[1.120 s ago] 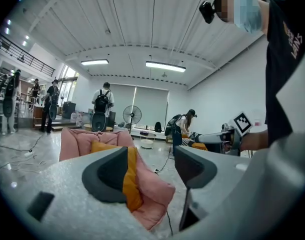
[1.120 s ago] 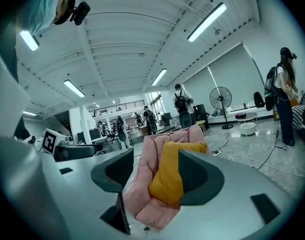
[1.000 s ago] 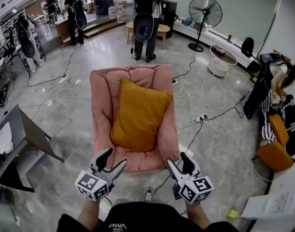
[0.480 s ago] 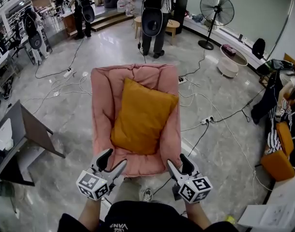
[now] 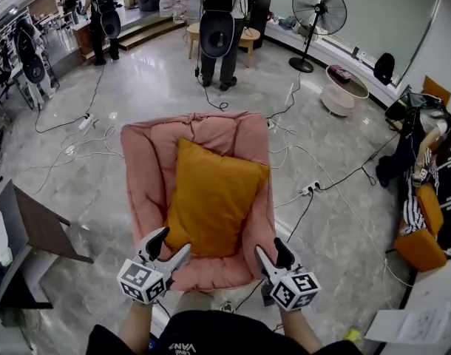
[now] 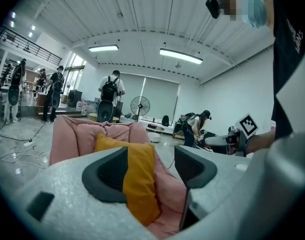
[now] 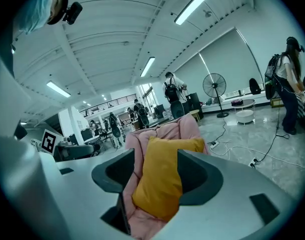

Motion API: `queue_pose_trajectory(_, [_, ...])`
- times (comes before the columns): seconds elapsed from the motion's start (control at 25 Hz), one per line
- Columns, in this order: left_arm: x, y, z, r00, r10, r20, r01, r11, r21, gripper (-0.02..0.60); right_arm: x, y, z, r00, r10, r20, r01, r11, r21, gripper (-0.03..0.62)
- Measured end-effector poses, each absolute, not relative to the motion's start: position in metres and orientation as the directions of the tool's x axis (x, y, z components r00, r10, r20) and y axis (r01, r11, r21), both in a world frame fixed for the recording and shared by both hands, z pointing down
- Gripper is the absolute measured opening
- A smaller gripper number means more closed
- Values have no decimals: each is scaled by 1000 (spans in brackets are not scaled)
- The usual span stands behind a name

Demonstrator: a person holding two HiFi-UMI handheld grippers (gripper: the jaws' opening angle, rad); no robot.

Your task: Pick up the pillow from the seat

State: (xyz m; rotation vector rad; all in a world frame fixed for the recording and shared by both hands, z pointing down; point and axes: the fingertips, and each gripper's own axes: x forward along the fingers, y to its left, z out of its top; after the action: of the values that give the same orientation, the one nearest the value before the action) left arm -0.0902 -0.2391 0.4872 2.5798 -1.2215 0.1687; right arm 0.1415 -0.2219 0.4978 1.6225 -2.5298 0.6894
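L gripper (image 5: 174,240) & R gripper (image 5: 268,245) now nearer pillow (image 5: 214,205) on seat (image 5: 148,168); both jaws open, empty.

Held out side by side, the left gripper (image 5: 174,240) and right gripper (image 5: 268,245) both tilt slightly downward, fingers spread apart, gripping nothing.

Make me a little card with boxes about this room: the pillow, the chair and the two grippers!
pillow: orange, lying on the seat, not picked up yet
seat: pink padded chair on a shiny grey floor
left gripper: open, empty, near the seat's front edge
right gripper: open, empty, near the seat's front edge
behind the seat: a standing fan and people wearing backpacks
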Motion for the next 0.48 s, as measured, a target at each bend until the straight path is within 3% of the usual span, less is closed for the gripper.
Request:
queue_pose_trajectory(0.24, [-110,-318,514,638,-729,247,-770,-602,212,288,139,-291,526,-353,-881,315,-922,270,-277,247])
queue_pose_trajectory(0.48, [-127,-385,556,610,-739,288,-793,-568,222,288,139,-342,570,-297,-852,432,-951,222,-216,241])
